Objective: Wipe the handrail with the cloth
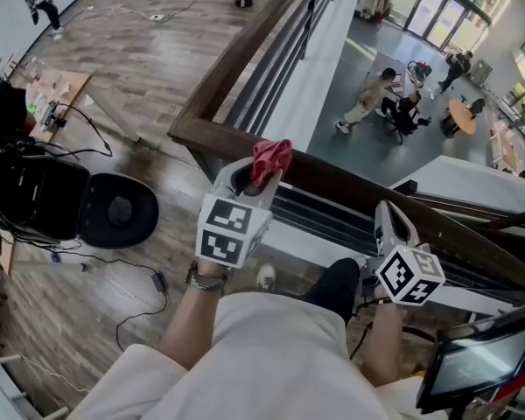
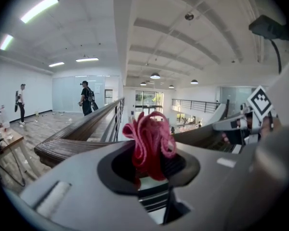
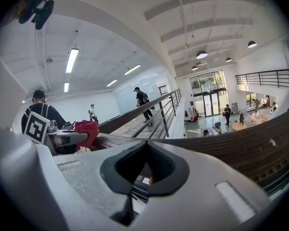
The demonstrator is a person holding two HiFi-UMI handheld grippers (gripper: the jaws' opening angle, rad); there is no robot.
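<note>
The left gripper (image 1: 255,182) pinches a bunched red cloth (image 1: 271,158) that stands up out of its jaws over the wooden handrail (image 1: 332,184); whether the cloth touches the rail cannot be told. To its right, the right gripper (image 1: 389,217) has its jaws pressed together on nothing, close to the same rail. Past both grippers the rail's far edge overlooks a lower floor (image 1: 376,147). Left of the left gripper the rail turns a corner (image 1: 179,132). Only the right gripper view shows the cloth (image 3: 84,131) side-on.

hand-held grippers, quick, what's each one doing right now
left hand-held gripper: shut on the cloth
right hand-held gripper: shut, nothing between its jaws
</note>
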